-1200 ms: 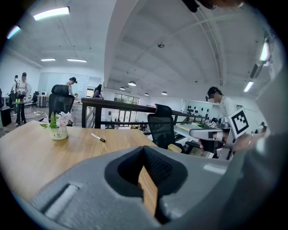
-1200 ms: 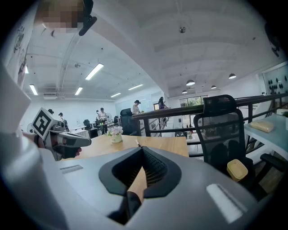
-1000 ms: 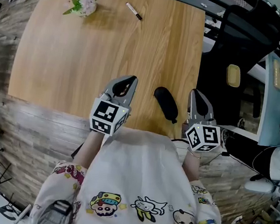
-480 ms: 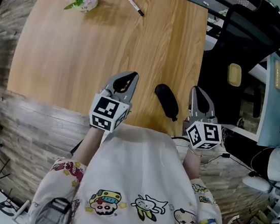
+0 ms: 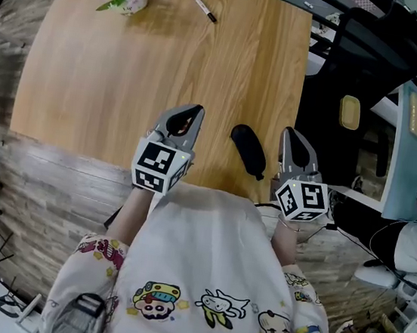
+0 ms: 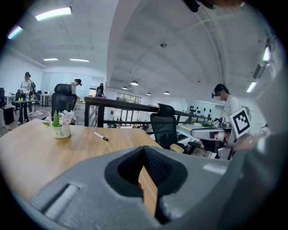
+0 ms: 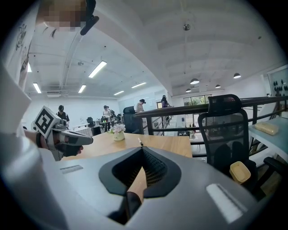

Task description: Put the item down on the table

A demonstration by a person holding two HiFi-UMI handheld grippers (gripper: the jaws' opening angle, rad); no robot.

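Parked at the near edge of the surface, left gripper and right gripper both shut and empty, flanking the black item, apparently already set down.

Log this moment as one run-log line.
stage: item down | black item: lying on table, between the claws, touching neither | left claw: shut, empty | right claw: shut, empty
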